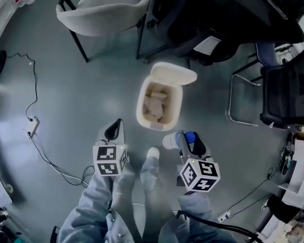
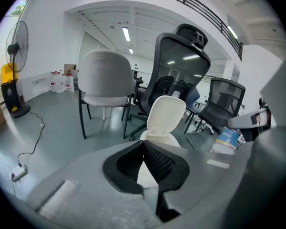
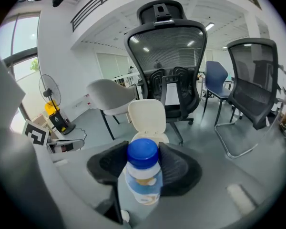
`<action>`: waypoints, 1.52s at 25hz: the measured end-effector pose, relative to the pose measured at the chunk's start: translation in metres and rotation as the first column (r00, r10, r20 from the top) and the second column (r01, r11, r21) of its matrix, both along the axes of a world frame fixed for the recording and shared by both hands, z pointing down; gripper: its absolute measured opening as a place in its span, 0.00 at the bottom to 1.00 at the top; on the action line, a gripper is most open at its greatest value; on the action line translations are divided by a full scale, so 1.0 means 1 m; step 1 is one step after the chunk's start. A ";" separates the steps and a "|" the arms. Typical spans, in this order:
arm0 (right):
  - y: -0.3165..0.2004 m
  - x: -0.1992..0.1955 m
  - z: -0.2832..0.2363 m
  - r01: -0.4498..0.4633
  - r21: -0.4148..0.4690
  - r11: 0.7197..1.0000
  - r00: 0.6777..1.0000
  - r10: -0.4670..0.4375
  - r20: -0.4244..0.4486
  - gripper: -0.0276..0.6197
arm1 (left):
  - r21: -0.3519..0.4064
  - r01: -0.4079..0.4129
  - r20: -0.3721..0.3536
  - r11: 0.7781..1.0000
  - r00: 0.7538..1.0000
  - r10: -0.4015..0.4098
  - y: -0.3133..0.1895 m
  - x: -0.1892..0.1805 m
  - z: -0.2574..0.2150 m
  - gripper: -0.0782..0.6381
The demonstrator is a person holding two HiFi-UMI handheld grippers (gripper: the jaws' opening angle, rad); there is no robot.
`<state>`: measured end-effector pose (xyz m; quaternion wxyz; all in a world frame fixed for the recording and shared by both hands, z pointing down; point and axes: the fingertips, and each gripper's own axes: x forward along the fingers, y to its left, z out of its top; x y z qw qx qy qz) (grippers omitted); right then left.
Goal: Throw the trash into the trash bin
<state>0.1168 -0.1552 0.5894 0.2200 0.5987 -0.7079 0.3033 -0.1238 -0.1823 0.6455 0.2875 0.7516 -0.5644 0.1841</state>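
Fingers [image 3: 182, 170] of the right gripper [image 3: 143, 165] are clamped on a small bottle [image 3: 142, 182]. The black pads press on either side just below its blue cap [image 3: 143, 152], and the cap end points away from the camera. From the head view the same bottle [image 1: 171, 140] lies crosswise in the right gripper [image 1: 185, 138], above the grey floor [image 1: 66, 100].

Left gripper [image 2: 144, 145]: fingers are closed, pad tips meeting, nothing between them. In the head view the left gripper [image 1: 114, 131] hangs near the right one, with the person's legs [image 1: 144, 191] between them.

Trash bin [image 1: 140, 108] is cream-coloured and stands on the floor just ahead of both grippers. Its lid [image 1: 175, 74] is flipped up and open, and pale crumpled trash [image 1: 155, 104] already lies inside. Both gripper views face the bin, showing the raised lid [image 2: 166, 114] [image 3: 147, 116].

Surroundings: a grey shell chair [image 1: 104, 11] stands beyond the bin to the left and a black mesh office chair [image 3: 167, 49] right behind it. A cable with a power strip [image 1: 32, 126] lies on the floor at left. A standing fan [image 2: 16, 41] is by the far wall.
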 end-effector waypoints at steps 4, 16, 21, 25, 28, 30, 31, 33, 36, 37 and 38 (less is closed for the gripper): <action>-0.014 -0.016 0.008 0.043 0.002 0.999 0.999 -0.043 -0.014 0.35 | -0.021 0.039 -0.006 0.999 0.999 -0.040 0.008 -0.015 0.008 0.12; -0.077 -0.051 0.034 0.186 0.008 0.983 0.980 -0.185 -0.070 0.35 | -0.066 0.156 -0.015 0.985 0.987 -0.158 0.011 -0.050 0.035 0.12; -0.103 -0.056 0.044 0.211 0.001 0.978 0.976 -0.210 -0.060 0.35 | -0.087 0.192 -0.017 0.978 0.981 -0.194 0.010 -0.054 0.046 0.12; -0.119 -0.061 0.050 0.223 -0.002 0.975 0.974 -0.223 -0.049 0.35 | -0.094 0.203 -0.017 0.975 0.979 -0.205 0.007 -0.054 0.050 0.12; -0.129 -0.066 0.067 0.245 -0.016 0.969 0.968 -0.245 -0.050 0.35 | -0.094 0.216 -0.012 0.972 0.976 -0.218 0.003 -0.056 0.051 0.12; -0.137 -0.067 0.086 0.250 -0.033 0.968 0.966 -0.252 -0.056 0.35 | -0.094 0.220 -0.005 0.971 0.975 -0.222 0.002 -0.057 0.052 0.12; -0.140 -0.066 0.097 0.247 -0.044 0.968 0.967 -0.249 -0.052 0.35 | -0.094 0.221 0.000 0.971 0.975 -0.222 0.002 -0.057 0.052 0.12; -0.146 -0.064 0.117 0.239 -0.066 0.969 0.969 -0.242 -0.040 0.35 | -0.098 0.222 0.009 0.970 0.975 -0.222 0.004 -0.057 0.053 0.12; -0.154 -0.063 0.143 0.252 -0.082 0.964 0.966 -0.256 -0.039 0.35 | -0.106 0.225 0.025 0.969 0.974 -0.223 0.009 -0.057 0.054 0.12; -0.156 -0.063 0.152 0.260 -0.087 0.962 0.964 -0.264 -0.041 0.35 | -0.110 0.228 0.029 0.968 0.974 -0.226 0.010 -0.057 0.054 0.12; -0.158 -0.062 0.160 0.268 -0.093 0.959 0.961 -0.273 -0.044 0.35 | -0.113 0.232 0.034 0.966 0.973 -0.230 0.012 -0.057 0.054 0.12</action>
